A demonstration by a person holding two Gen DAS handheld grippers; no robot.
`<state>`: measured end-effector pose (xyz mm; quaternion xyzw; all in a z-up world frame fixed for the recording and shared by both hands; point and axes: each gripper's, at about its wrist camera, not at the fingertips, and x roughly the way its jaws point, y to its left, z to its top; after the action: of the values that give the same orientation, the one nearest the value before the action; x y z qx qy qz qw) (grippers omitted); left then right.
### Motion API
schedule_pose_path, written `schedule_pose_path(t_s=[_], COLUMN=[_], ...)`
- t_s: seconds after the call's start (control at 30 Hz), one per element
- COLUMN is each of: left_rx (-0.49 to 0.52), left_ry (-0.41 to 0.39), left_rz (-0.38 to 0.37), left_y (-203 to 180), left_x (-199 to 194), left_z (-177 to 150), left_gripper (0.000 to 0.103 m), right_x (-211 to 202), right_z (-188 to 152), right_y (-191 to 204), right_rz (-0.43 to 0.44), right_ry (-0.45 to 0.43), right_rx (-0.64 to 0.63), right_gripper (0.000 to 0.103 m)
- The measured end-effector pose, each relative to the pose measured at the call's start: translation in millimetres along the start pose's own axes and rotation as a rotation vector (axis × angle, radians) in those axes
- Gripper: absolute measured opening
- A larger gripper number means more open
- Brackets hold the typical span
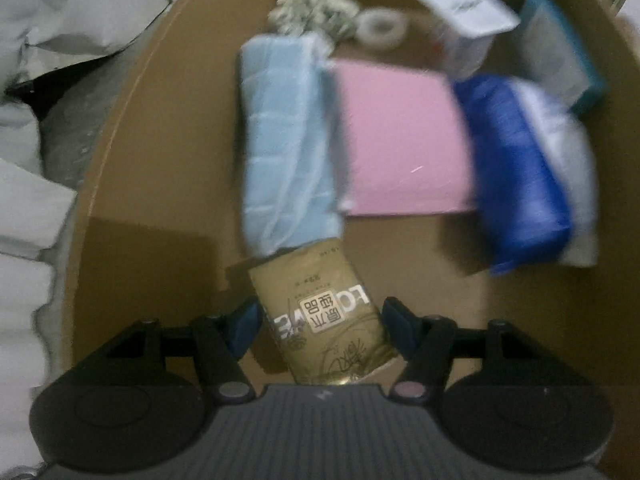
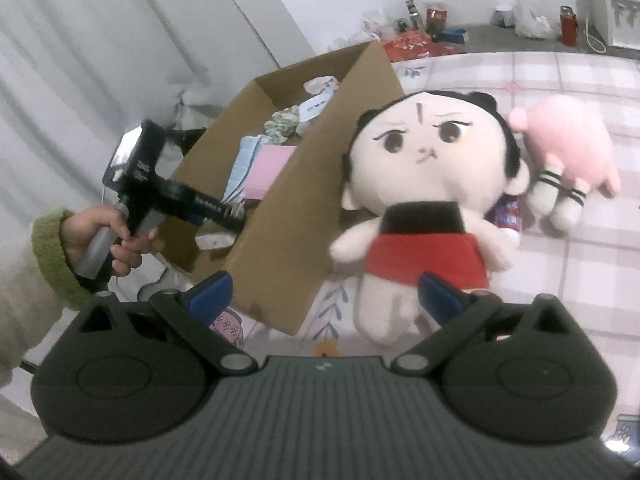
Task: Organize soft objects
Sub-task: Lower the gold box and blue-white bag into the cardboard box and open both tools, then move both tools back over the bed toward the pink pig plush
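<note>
My left gripper points down into a cardboard box and is shut on a gold tissue pack, a blue pad pressing on each side. Below it in the box lie a light blue soft pack, a pink flat pack and a blue-and-white pack. My right gripper stands wide open with nothing between its pads. Just beyond it a black-haired doll in a red skirt lies on the bed beside the box. A pink plush lies to the doll's right.
A patterned scrunchie, a tape roll, a white carton and a teal box sit at the box's far end. A hand with a green cuff holds the left gripper. White curtain hangs left; cluttered shelf behind.
</note>
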<state>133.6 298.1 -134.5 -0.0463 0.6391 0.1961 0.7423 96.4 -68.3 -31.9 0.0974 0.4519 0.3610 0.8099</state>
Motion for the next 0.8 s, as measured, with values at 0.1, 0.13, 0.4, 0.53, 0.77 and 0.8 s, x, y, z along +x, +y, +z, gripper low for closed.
schedule_pose_path(t_s=[0.1, 0.13, 0.4, 0.53, 0.77, 0.8], left_rx=[0.002, -0.006, -0.018, -0.132, -0.334, -0.341], left_ry=[0.055, 0.061, 0.008, -0.008, 0.019, 0.035], left_rz=[0.025, 0.029, 0.032, -0.178, -0.426, -0.407], left_y=[6.6, 8.4, 10.1, 16.4, 26.0, 26.0], left_x=[8.7, 8.6, -13.0, -23.3, -5.0, -3.6], left_z=[2.1, 2.5, -15.6, -22.9, -26.0, -20.9], left_gripper=[0.069, 0.070, 0.079, 0.079, 0.079, 0.079], right_x=[0.7, 0.7, 4.9, 1.9, -6.5, -8.0], right_z=[-2.5, -3.3, -13.9, -16.5, -23.0, -25.1], right_y=[-9.2, -12.4, -25.8, -24.3, -21.4, -21.0], right_rz=[-0.006, -0.010, -0.002, 0.006, -0.016, -0.020], right_ry=[-0.007, -0.008, 0.008, 0.000, -0.003, -0.004], right_rx=[0.010, 0.016, 0.070, 0.071, 0.094, 0.098], right_gripper=[0.100, 0.100, 0.100, 0.100, 0.100, 0.100])
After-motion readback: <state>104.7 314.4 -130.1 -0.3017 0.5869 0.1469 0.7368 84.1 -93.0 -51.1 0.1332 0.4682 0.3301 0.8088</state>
